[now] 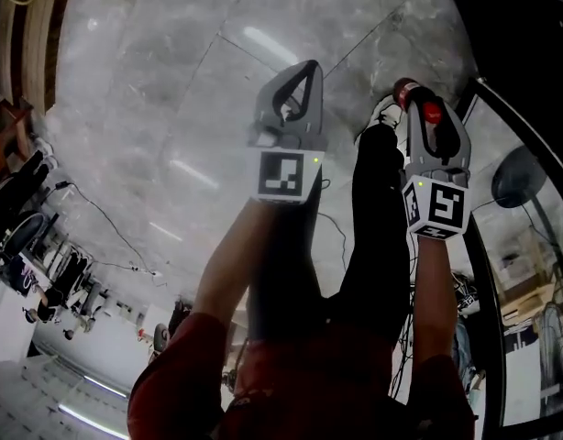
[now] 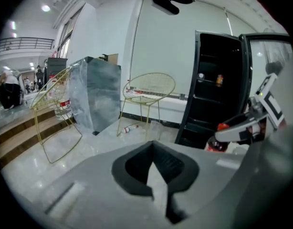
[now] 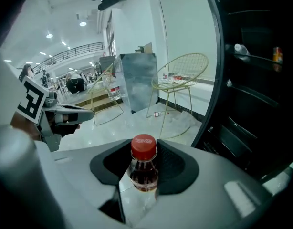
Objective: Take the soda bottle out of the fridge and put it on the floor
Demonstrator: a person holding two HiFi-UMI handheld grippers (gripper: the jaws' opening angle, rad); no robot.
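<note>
The soda bottle (image 3: 144, 171), dark cola with a red cap, stands upright between the jaws of my right gripper (image 3: 144, 143), which is shut on its neck. From the head view that gripper (image 1: 419, 94) hangs over the grey marble floor (image 1: 171, 90), the red cap (image 1: 405, 88) at its tip. My left gripper (image 1: 310, 66) is beside it on the left, fingers meeting at the tip, empty. The left gripper view shows its own jaws (image 2: 153, 150) shut, with the bottle (image 2: 217, 143) to the right. The black fridge (image 2: 215, 94) stands open behind.
The fridge's glass door (image 1: 524, 168) is at the right, close to my right gripper. The person's dark trouser leg (image 1: 373, 218) and a shoe (image 1: 386, 114) are beside the bottle. Gold wire chairs (image 2: 149, 87), a silver box (image 2: 96, 92) and a bottle lying down (image 2: 131, 128) are further off.
</note>
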